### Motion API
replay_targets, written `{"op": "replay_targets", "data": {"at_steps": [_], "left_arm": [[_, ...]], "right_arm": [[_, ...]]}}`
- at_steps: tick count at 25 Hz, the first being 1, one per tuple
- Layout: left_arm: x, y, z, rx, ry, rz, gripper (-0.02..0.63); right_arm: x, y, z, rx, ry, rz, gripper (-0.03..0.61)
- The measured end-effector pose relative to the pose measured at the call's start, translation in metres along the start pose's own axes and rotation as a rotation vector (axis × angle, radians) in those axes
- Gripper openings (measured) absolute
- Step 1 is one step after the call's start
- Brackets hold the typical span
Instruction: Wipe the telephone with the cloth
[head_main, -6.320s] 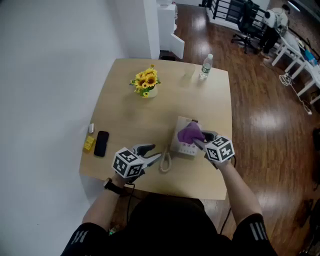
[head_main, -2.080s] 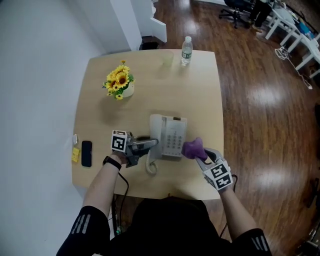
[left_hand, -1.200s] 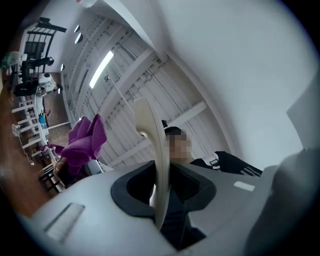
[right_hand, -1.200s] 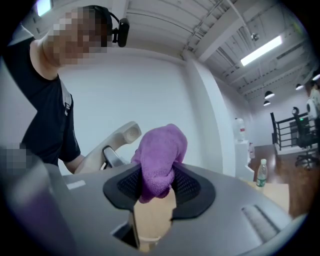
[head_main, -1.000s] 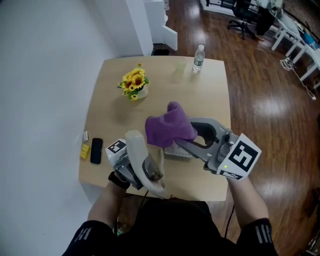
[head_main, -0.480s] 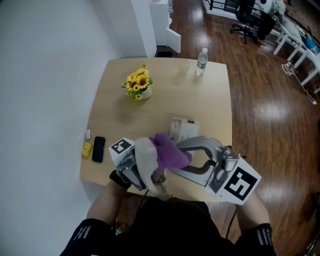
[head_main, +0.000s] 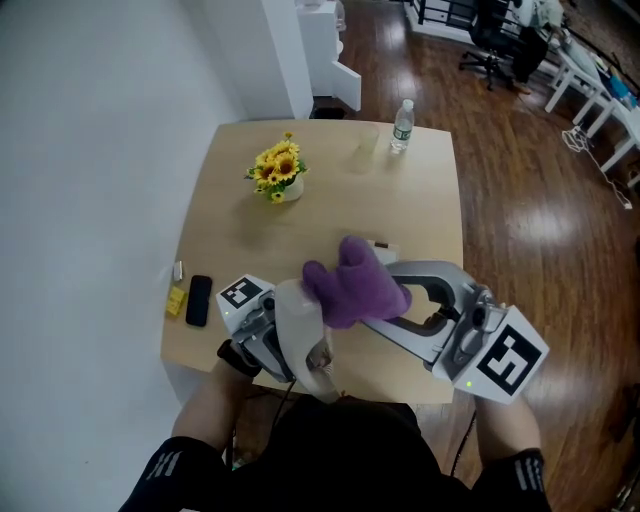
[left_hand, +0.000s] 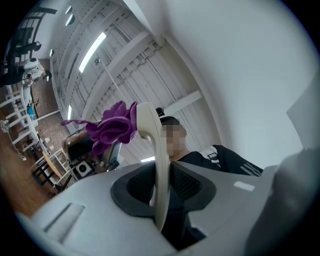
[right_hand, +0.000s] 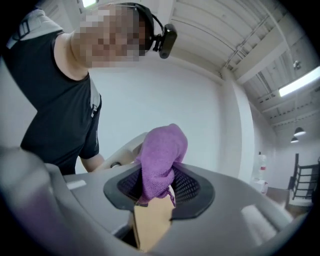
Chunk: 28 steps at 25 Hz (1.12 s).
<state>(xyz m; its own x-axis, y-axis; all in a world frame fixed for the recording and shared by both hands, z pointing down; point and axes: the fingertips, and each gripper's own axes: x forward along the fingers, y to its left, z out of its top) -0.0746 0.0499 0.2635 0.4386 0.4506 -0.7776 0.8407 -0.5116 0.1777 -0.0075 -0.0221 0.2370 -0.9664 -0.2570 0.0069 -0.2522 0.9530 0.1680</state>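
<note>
**Soft purple cloth up against the phone handset**

The left gripper (left_hand: 161, 192) has its two jaws squeezed tight on the handset (left_hand: 149, 131). The handset is a long, smooth, cream plastic bar with a rounded, curved end. It stands up out of the jaws and sticks out well past their tips. The pads that hold it are dark and have a bumpy grid on them.

The right gripper (right_hand: 156, 186) has its jaws pinched shut on the cloth (right_hand: 161, 150). The cloth is purple, soft and fuzzy. It is bunched into a fat lump that puffs out past the jaw tips, with a thin loose thread hanging down.

Seen from the head, the right gripper reaches across toward the left one. The cloth lump sits right at the top end of the handset and looks to touch it.

The rest of the telephone (head_main: 384, 247) lies flat on the table (head_main: 250, 230), under and just past the right gripper. Only a small pale corner of it shows behind the cloth.

The table is smooth, light wood with rounded corners. Far past both grippers stand a bunch of yellow sunflowers (head_main: 277, 165) and a clear plastic bottle (head_main: 402, 125). Off to the outer side of the left gripper lies a flat black mobile phone (head_main: 198, 298), with a small yellow block (head_main: 177, 298) beside it
</note>
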Motion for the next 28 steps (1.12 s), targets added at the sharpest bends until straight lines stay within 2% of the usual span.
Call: {"op": "replay_targets", "data": {"at_steps": [5,10,12,18,23,28], "left_arm": [[0.005,0.000,-0.002,0.019,0.013,0.003,0.088],[0.006,-0.006,0.008,0.062,0.006,0.019,0.087],[0.008,-0.010,0.013,0.091,0.014,0.029,0.088],[0.021,-0.015,0.027,0.169,0.057,0.051,0.087],[0.038,0.003,0.023,0.181,0.161,0.112,0.087],[0.051,0.007,0.016,0.181,0.230,0.114,0.089]], "right_arm": [[0.013,0.023,0.016,-0.063,-0.023,0.079,0.143],[0.007,0.056,-0.013,-0.116,0.088,0.156,0.143],[-0.002,0.060,-0.021,-0.102,0.110,0.150,0.143],[-0.026,0.053,-0.031,0.038,0.077,0.106,0.143],[-0.016,0.070,-0.046,0.038,0.127,0.135,0.143],[-0.022,0.084,-0.046,0.021,0.136,0.178,0.140]]}}
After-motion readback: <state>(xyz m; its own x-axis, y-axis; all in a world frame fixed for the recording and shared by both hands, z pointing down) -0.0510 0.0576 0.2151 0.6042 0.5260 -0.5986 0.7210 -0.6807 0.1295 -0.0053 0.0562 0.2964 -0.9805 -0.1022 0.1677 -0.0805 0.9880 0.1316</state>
